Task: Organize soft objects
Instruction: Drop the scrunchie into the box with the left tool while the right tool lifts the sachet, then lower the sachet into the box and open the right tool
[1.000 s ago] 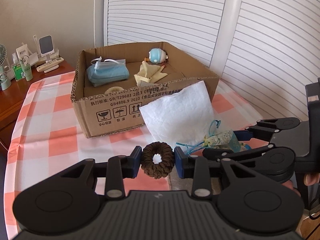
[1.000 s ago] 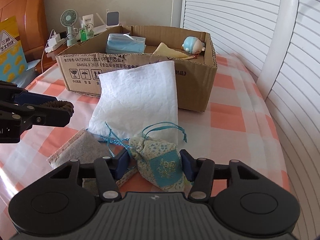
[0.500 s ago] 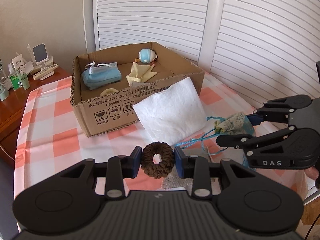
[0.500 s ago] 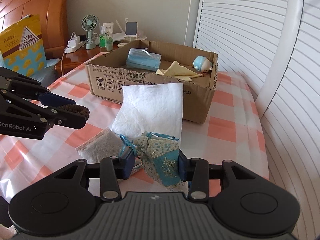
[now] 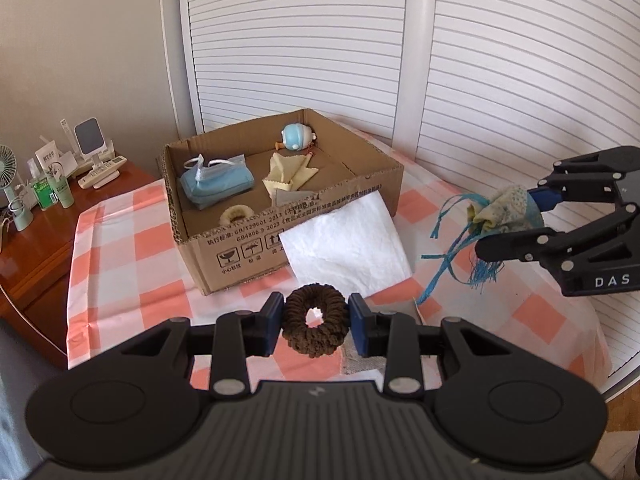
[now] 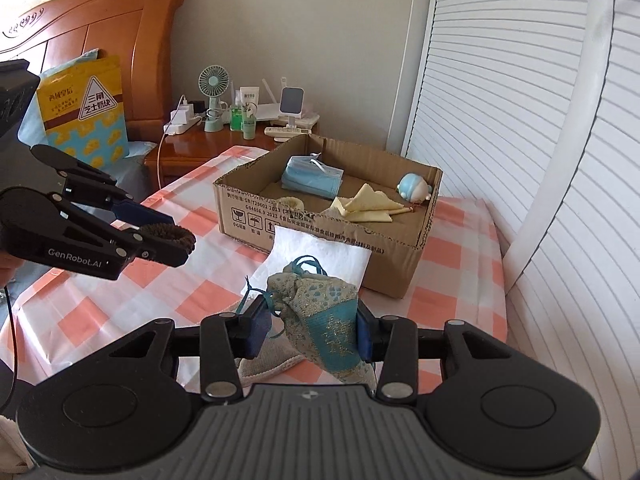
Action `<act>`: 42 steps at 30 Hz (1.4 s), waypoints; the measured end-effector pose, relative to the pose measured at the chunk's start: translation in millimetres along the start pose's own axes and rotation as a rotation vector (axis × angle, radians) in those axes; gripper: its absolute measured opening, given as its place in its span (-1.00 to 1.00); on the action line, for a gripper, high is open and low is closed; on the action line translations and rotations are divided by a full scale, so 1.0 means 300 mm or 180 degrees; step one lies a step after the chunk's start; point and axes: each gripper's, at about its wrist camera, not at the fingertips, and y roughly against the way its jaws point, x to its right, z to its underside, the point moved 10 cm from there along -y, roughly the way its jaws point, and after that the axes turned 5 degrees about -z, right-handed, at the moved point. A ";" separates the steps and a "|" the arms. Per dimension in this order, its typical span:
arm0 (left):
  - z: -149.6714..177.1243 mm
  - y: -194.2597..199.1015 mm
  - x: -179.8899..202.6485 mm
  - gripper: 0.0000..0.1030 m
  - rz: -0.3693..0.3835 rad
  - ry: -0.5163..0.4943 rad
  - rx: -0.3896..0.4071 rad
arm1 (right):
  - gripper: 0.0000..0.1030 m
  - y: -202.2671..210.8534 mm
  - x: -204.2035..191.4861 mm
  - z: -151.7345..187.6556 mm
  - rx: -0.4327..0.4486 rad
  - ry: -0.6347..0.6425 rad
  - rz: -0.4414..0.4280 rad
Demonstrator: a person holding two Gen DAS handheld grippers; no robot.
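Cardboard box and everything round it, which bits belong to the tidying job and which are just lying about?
Job: cardboard box, brown scrunchie, drawstring pouch, white cloth, grey cloth.

Lying about: desk fan, green bottles, yellow bag.

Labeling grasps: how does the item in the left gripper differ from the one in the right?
The brown scrunchie is a plain dark ring with an open centre; the drawstring pouch is a patterned cream and teal bag. The scrunchie sits compact between the left gripper pads; the pouch sags below the right gripper, blue cords trailing. Shared: both are soft, clamped and lifted clear of the checked tablecloth.
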 end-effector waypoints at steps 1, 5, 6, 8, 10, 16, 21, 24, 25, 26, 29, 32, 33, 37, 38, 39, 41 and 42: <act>-0.017 0.003 -0.009 -0.35 -0.0015 -0.0013 0.0025 | -0.07 0.002 0.002 -0.008 0.0000 0.0030 0.0016; -0.095 -0.012 -0.048 -0.35 -0.0108 -0.0069 0.0101 | -0.07 -0.004 0.019 -0.040 0.0007 0.0095 0.0050; -0.119 -0.022 -0.059 -0.35 -0.0139 -0.0087 0.0117 | -0.07 -0.006 0.027 -0.048 0.0012 0.0097 0.0058; -0.169 -0.050 -0.082 -0.35 -0.0189 -0.0099 0.0144 | -0.07 -0.012 0.047 -0.067 0.0032 0.0086 0.0072; -0.220 -0.091 -0.107 -0.35 -0.0220 -0.0087 0.0141 | -0.07 -0.016 0.071 -0.089 0.0062 0.0075 0.0093; -0.357 -0.246 -0.173 -0.31 -0.0297 -0.0005 0.0142 | -0.07 -0.042 0.161 -0.158 0.0141 0.0076 0.0175; -0.414 -0.374 -0.207 0.49 -0.0374 0.0050 0.0133 | -0.07 -0.100 0.218 -0.190 0.0136 0.0052 0.0175; -0.411 -0.413 -0.232 0.73 -0.0491 0.0121 0.0138 | -0.07 -0.134 0.234 -0.203 0.0127 0.0044 0.0169; -0.406 -0.416 -0.236 0.73 -0.0497 0.0134 0.0144 | -0.07 -0.147 0.241 -0.210 0.0128 0.0043 0.0169; -0.398 -0.418 -0.238 0.74 -0.0476 0.0144 0.0125 | -0.07 -0.154 0.245 -0.215 0.0133 0.0036 0.0168; -0.373 -0.400 -0.245 0.85 -0.0421 0.0215 0.0105 | -0.07 -0.164 0.252 -0.233 0.0147 0.0007 0.0181; -0.348 -0.354 -0.244 0.87 -0.0422 0.0225 0.0114 | -0.07 -0.174 0.253 -0.254 0.0137 0.0011 0.0190; -0.338 -0.333 -0.243 0.91 -0.0423 0.0232 0.0121 | -0.07 -0.177 0.251 -0.262 0.0136 0.0019 0.0197; -0.291 -0.250 -0.246 0.98 -0.0443 0.0350 0.0132 | -0.07 -0.209 0.251 -0.307 0.0119 -0.0041 0.0189; -0.278 -0.230 -0.248 0.98 -0.0472 0.0395 0.0136 | -0.07 -0.218 0.253 -0.321 0.0120 -0.0066 0.0190; -0.262 -0.210 -0.249 0.98 -0.0498 0.0430 0.0143 | -0.07 -0.229 0.256 -0.334 0.0116 -0.0095 0.0188; -0.229 -0.169 -0.246 0.98 -0.0535 0.0504 0.0170 | -0.07 -0.261 0.261 -0.367 0.0092 -0.0160 0.0174; -0.212 -0.152 -0.243 0.98 -0.0536 0.0531 0.0182 | -0.07 -0.277 0.264 -0.384 0.0094 -0.0171 0.0188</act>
